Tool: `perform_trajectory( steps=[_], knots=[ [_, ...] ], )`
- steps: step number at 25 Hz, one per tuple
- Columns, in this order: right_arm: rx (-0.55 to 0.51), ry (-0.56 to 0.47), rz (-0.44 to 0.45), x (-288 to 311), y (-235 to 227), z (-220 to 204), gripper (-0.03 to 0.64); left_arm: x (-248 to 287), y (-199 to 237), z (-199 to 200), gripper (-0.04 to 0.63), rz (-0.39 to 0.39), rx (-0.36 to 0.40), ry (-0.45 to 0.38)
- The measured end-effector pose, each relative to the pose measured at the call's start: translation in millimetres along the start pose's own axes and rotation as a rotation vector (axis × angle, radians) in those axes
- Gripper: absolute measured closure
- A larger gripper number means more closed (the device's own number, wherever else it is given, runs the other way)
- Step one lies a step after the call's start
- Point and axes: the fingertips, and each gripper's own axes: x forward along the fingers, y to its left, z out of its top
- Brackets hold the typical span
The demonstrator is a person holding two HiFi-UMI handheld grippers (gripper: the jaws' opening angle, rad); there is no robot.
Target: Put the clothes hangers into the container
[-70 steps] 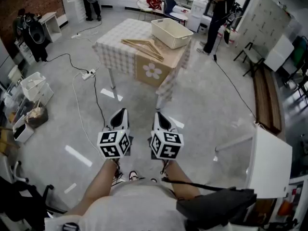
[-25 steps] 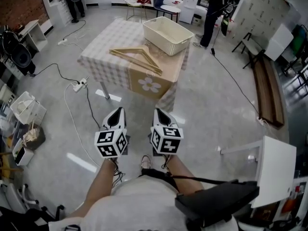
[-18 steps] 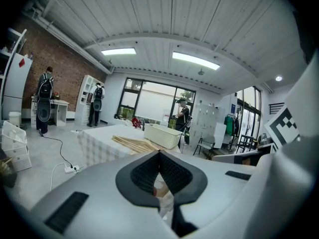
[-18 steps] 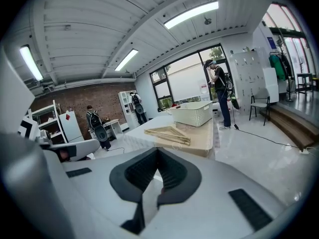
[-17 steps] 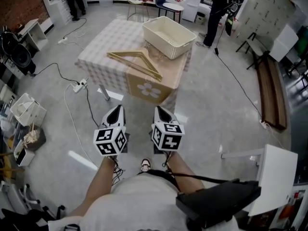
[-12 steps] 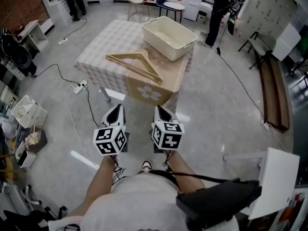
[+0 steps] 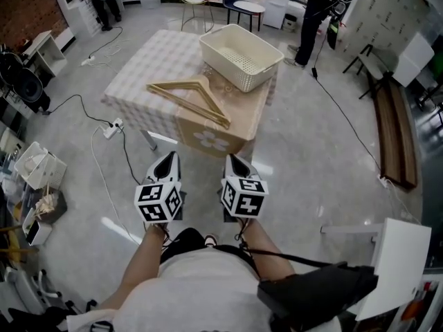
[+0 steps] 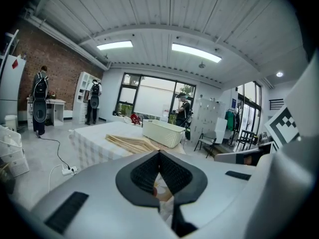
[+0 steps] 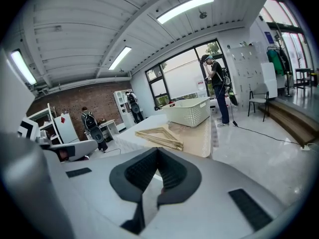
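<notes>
Grey concrete floor (image 7: 311, 151) fills most of the head view, with a checked-cloth counter (image 7: 145, 61) in the upper middle of the frame. On it lies a stack of wooden clothes hangers (image 7: 190, 97), pale and triangular, just beside a cream perforated basket (image 7: 239, 75) that stands at the counter's upper right and appears empty. How many hangers are in the stack cannot be told. The left tongs (image 7: 169, 159) and right tongs (image 7: 234, 161) sit side by side at the frame's centre, below the counter's near edge and apart from it. Each pair is pressed together with nothing between its pads, and both gripper views look over those closed tips toward the hangers and the basket beyond. On this showing the task has not begun: no hanger is in the basket, none is gripped, and the tongs are short of the counter. Every hanger is yet to be picked up and placed. A bystander in dark clothes (image 7: 320, 5) stands at the top edge, well apart.
</notes>
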Motion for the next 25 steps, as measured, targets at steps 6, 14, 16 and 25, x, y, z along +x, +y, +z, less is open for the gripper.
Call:
perform_trajectory(
  steps=[6,14,16,25],
  knots=[
    [0.007,0.015,-0.016,20,-11,-1,0.6,25,9,1,0.591,-0.008,-0.001,0.005],
    [0.025,0.009,-0.063,76,-21,20,0.6,83,41,15,0.591,-0.043,0.011,0.019],
    [0.03,0.002,-0.069,96,-20,33,0.6,105,55,27,0.591,-0.049,0.007,0.018],
    [0.017,0.0,-0.135,174,-30,89,0.6,204,95,74,0.591,-0.092,-0.009,0.038]
  ],
)
